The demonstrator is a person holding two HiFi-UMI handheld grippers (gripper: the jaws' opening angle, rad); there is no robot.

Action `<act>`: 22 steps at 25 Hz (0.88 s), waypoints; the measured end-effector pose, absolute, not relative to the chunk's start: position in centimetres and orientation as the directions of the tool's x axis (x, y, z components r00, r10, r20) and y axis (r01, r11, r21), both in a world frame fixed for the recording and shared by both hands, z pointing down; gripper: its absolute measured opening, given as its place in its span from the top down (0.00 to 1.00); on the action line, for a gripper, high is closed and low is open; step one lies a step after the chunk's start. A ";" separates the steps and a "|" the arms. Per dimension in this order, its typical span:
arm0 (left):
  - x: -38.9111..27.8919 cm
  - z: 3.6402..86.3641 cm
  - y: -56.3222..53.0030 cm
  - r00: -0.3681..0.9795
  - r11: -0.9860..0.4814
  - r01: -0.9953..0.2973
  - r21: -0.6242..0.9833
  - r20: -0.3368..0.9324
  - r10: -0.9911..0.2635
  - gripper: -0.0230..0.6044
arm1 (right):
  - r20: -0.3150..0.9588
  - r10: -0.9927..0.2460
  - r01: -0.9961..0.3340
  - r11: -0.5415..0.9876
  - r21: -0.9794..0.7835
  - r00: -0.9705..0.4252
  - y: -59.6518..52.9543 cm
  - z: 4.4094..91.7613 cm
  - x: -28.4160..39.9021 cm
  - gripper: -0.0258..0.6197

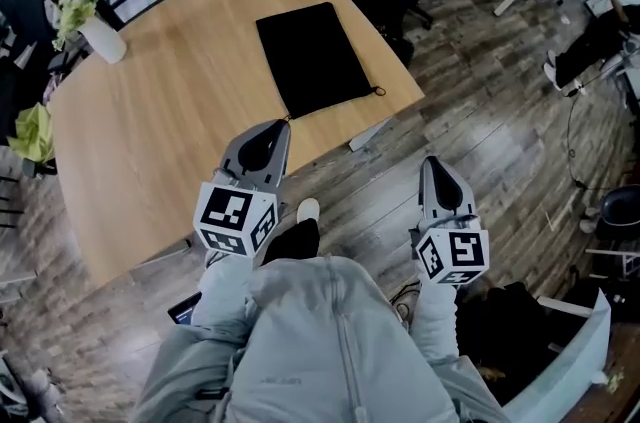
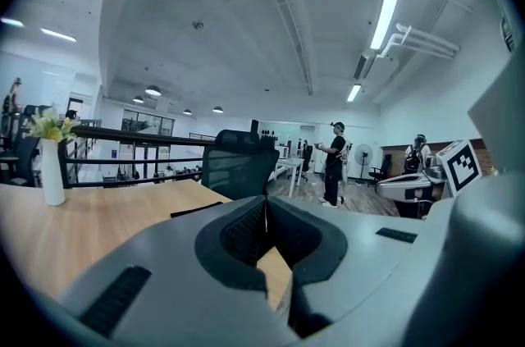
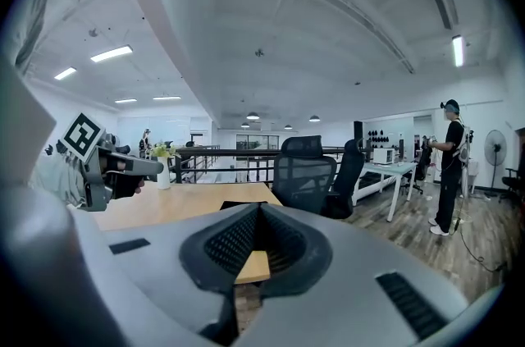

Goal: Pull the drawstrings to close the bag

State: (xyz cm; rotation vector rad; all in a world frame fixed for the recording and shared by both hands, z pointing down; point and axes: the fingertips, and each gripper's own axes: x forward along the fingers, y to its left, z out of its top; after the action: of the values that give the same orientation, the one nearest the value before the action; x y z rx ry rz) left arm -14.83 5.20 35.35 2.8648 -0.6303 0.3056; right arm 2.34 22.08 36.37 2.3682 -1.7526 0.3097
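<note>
**Grippers.** The left gripper [image 1: 278, 133] and the right gripper [image 1: 433, 173] are both found with jaws pressed together and nothing between them, as confirmed in each gripper view. The left gripper is held over the near edge of the wooden table [image 1: 170, 121]. The right gripper is held off the table, above the floor.

**Task item.** The black drawstring bag [image 1: 310, 56] lies flat on the table, beyond both grippers and touched by neither. A small cord loop [image 1: 378, 92] projects from its near right corner. A second cord end appears at the near left corner, just beyond the left gripper's tips.

**Handling, as judged.** The bag is taken to be light, soft cloth and probably empty, given how flat it lies. It is expected to slide or bunch on the smooth wood if pulled from one side only. Hold is best taken on the cord ends at the two near corners, not on the fabric. The cords are thin and may slip from a shallow pinch.

**Not established.** The cords are barely resolved in the head view. Whether the bag's mouth is open cannot be told. In both gripper views the bag is reduced to a dark sliver behind the jaws.
</note>
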 end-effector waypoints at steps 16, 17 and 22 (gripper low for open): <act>-10.6 36.4 -4.5 0.885 -0.887 -0.433 0.159 0.260 -0.385 0.92 | 0.311 -0.904 -0.952 -0.305 0.014 0.294 12.9 37.3 7.2 0.92; -10.4 36.6 -4.8 0.883 -0.884 -0.437 0.163 0.265 -0.388 0.92 | 0.315 -0.904 -0.953 -0.302 0.015 0.291 12.6 37.4 7.5 0.92; -9.7 37.4 -5.9 0.866 -0.866 -0.471 0.171 0.278 -0.416 0.92 | 0.328 -0.908 -0.963 -0.269 0.017 0.259 10.8 38.0 9.2 0.92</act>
State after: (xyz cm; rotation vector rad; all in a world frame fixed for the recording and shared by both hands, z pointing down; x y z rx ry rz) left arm -9.67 -5.91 37.40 2.8063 -0.6771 0.3410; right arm 9.23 10.79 38.01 2.3142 -1.7521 0.3758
